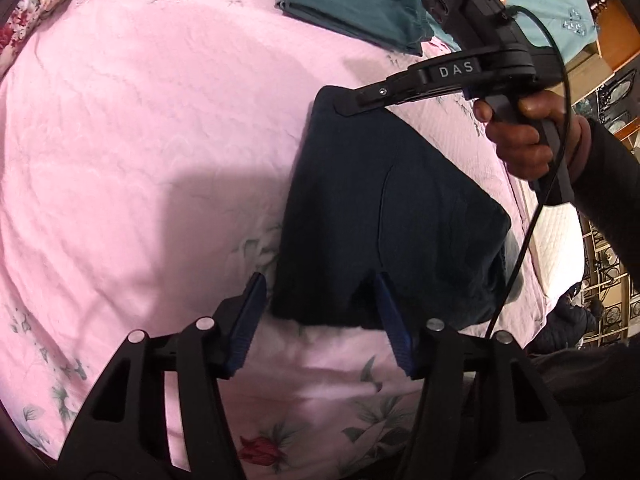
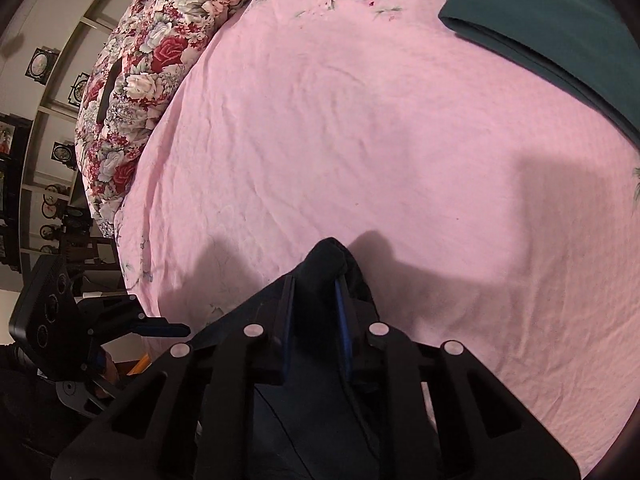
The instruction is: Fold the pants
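Pink quilted bedspread [image 2: 360, 128], red floral quilt [image 2: 132, 92] at its edge, wall shelves [image 2: 48, 128] with framed ornaments

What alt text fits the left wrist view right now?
Folded dark pants lie on a pink bedspread, the left gripper open around their near corner. The right gripper grips the far corner; folded teal fabric lies beyond.

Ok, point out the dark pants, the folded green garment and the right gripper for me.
dark pants [image 1: 384, 216]: left wrist view, middle of the folded navy cloth.
folded green garment [image 1: 348, 4]: left wrist view, top layer of the stack.
right gripper [image 2: 316, 280]: right wrist view, between the fingertips, pinching the pants' bunched corner.
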Action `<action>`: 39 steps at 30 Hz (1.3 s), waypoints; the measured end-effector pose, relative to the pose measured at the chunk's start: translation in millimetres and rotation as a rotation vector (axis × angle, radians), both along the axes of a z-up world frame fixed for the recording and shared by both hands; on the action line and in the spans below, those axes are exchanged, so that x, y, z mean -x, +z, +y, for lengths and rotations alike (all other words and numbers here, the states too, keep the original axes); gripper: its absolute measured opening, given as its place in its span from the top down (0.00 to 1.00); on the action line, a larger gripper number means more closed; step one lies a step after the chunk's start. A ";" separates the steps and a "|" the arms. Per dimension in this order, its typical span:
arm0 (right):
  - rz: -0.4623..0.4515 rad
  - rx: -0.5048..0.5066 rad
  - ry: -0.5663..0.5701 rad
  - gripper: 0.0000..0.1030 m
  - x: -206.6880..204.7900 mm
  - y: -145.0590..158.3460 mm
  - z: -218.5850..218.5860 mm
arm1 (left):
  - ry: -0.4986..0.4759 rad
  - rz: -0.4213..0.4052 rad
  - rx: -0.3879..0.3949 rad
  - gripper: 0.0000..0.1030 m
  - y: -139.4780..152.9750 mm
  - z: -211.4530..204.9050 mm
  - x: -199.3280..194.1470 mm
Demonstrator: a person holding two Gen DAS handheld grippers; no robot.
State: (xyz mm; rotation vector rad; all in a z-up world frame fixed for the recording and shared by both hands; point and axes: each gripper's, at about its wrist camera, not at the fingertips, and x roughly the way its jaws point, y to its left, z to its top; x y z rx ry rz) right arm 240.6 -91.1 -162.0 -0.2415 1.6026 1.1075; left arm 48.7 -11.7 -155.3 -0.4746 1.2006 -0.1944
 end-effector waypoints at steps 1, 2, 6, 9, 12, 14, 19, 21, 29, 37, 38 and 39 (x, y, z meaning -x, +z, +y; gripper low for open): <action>0.004 0.000 -0.002 0.82 -0.1 -0.4 0.1 | -0.009 0.018 -0.014 0.42 -4.0 -2.8 -2.8; 0.013 0.003 -0.003 0.76 -0.4 -0.7 -0.2 | -0.013 0.045 -0.027 0.39 -10.5 -4.8 -6.0; 0.039 0.002 0.034 0.57 5.8 3.2 2.0 | -0.003 0.067 -0.023 0.35 -13.8 -7.0 -10.3; 0.011 0.013 0.071 0.56 12.2 6.4 7.2 | -0.005 0.073 -0.027 0.35 -13.8 -7.4 -11.0; -0.020 0.045 0.080 0.63 14.6 -0.2 13.6 | -0.003 0.078 -0.034 0.35 -14.1 -8.9 -12.4; -0.044 0.064 0.080 0.77 15.8 -2.9 16.5 | -0.005 0.080 -0.039 0.36 -13.3 -9.6 -12.1; -0.023 0.048 0.033 0.89 3.8 -2.1 9.4 | -0.009 0.086 -0.024 0.37 -14.4 -2.1 -10.8; -0.020 0.039 0.008 0.89 2.4 -3.2 7.5 | -0.003 0.083 -0.020 0.37 -19.1 -0.8 -9.7; 0.013 0.006 -0.127 0.74 -3.7 -3.0 -10.0 | -0.050 0.051 -0.087 0.36 -14.5 -4.2 -10.5; -0.102 -0.133 -0.326 0.63 -19.8 90.7 -128.3 | -0.152 -0.127 -0.134 0.37 68.9 -20.8 -28.2; -0.097 -0.127 -0.356 0.63 -17.1 92.2 -147.2 | -0.203 -0.141 -0.130 0.37 73.0 -36.5 -32.1; -0.096 -0.119 -0.377 0.63 -13.4 91.3 -161.7 | -0.267 -0.164 -0.130 0.37 76.8 -59.7 -35.5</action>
